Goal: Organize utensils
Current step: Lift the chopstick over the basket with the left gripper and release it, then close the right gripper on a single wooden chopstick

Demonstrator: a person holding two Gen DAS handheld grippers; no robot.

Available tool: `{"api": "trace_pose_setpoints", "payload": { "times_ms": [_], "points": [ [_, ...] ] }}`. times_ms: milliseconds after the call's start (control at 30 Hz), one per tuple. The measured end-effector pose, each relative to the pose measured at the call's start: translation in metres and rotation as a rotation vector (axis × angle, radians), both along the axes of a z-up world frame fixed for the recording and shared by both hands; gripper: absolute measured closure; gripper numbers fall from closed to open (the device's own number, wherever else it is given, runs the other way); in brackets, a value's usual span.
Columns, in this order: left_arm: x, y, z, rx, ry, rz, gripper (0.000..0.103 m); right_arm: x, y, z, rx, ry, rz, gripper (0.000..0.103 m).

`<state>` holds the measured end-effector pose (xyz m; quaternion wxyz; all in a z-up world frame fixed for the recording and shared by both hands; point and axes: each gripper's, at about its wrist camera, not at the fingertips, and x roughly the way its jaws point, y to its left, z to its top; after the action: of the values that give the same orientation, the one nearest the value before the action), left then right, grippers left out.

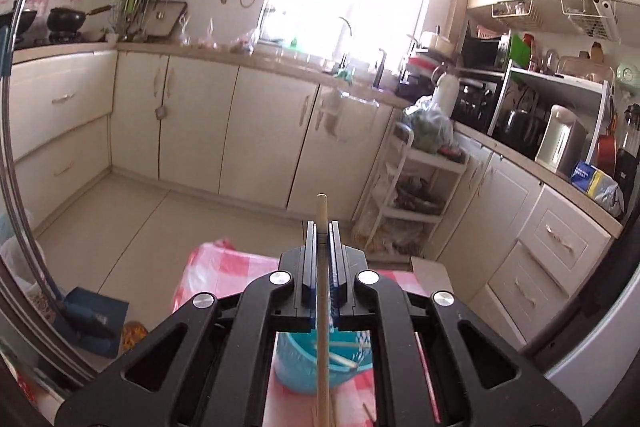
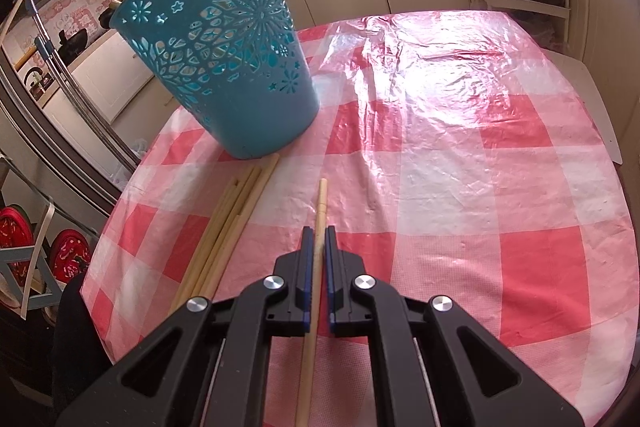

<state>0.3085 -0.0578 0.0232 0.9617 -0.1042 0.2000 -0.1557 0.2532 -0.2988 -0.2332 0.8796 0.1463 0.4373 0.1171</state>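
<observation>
My left gripper [image 1: 322, 227] is shut on a wooden chopstick [image 1: 321, 211] and holds it high above the blue perforated basket [image 1: 296, 367], which has chopsticks lying inside it. My right gripper [image 2: 319, 231] is shut on another wooden chopstick [image 2: 321, 199], low over the red-and-white checked tablecloth [image 2: 460, 187]. The blue basket [image 2: 224, 47] stands ahead and to the left of it. Several loose chopsticks [image 2: 228, 227] lie on the cloth just left of my right gripper, their tips near the basket's base.
The table stands in a kitchen with cream cabinets [image 1: 192, 123] around it. A white shelf trolley [image 1: 412, 187] stands beyond the table's far edge. A fridge [image 2: 52, 99] is to the left of the table, with a dustpan [image 1: 92, 319] on the floor.
</observation>
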Motion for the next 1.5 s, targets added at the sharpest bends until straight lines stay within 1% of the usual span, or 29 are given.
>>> {"api": "trace_pose_setpoints", "payload": {
  "times_ms": [67,167,267,400,600,700,833,933,1000,1067,1133,1200,1267,1333,1400,1500],
  "points": [
    [0.007,-0.011,0.010,-0.010,-0.034,0.014,0.098,0.001,-0.002,-0.001,0.013,0.002,-0.002,0.097],
    [0.026,-0.028,0.016,-0.010,-0.074,0.043,0.098,0.000,-0.004,-0.001,0.033,0.005,-0.003,0.097],
    [0.045,-0.040,0.011,-0.011,-0.090,0.064,0.098,0.000,-0.004,-0.001,0.038,0.007,-0.003,0.097],
    [0.067,-0.050,-0.007,-0.007,-0.093,0.099,0.098,0.000,-0.005,-0.001,0.040,0.007,-0.004,0.097],
    [0.089,-0.053,-0.051,-0.013,-0.038,0.134,0.098,0.000,-0.005,-0.001,0.044,0.008,-0.004,0.097],
    [0.091,-0.053,-0.071,0.002,-0.006,0.134,0.098,0.001,-0.005,-0.001,0.045,0.008,-0.004,0.097],
    [0.085,-0.055,-0.089,0.045,0.027,0.118,0.098,0.001,-0.005,0.000,0.044,0.008,-0.005,0.097],
    [0.078,-0.057,-0.097,0.090,0.059,0.094,0.098,0.001,-0.005,-0.001,0.045,0.009,-0.005,0.097],
    [0.070,-0.056,-0.100,0.112,0.077,0.076,0.096,0.001,-0.005,-0.001,0.048,0.009,-0.004,0.097],
    [0.060,-0.049,-0.101,0.125,0.087,0.074,0.087,0.001,-0.005,-0.001,0.053,0.009,-0.004,0.096],
    [0.044,-0.036,-0.099,0.129,0.084,0.101,0.059,0.001,-0.005,0.000,0.063,0.006,0.007,0.091],
    [0.025,-0.020,-0.092,0.122,0.066,0.135,0.048,-0.001,-0.002,0.001,0.057,-0.002,0.023,0.085],
    [0.007,-0.002,-0.087,0.111,0.060,0.157,0.042,-0.002,0.002,0.002,0.043,-0.009,0.036,0.080],
    [-0.012,0.018,-0.090,0.106,0.061,0.193,0.031,-0.003,0.005,0.004,0.022,-0.015,0.042,0.078],
    [-0.025,0.035,-0.100,0.115,0.081,0.223,0.028,-0.005,0.008,0.005,-0.010,-0.017,0.036,0.078],
    [-0.035,0.055,-0.127,0.131,0.161,0.244,0.028,-0.006,0.012,0.005,-0.047,-0.016,0.028,0.078]
  ]
}}
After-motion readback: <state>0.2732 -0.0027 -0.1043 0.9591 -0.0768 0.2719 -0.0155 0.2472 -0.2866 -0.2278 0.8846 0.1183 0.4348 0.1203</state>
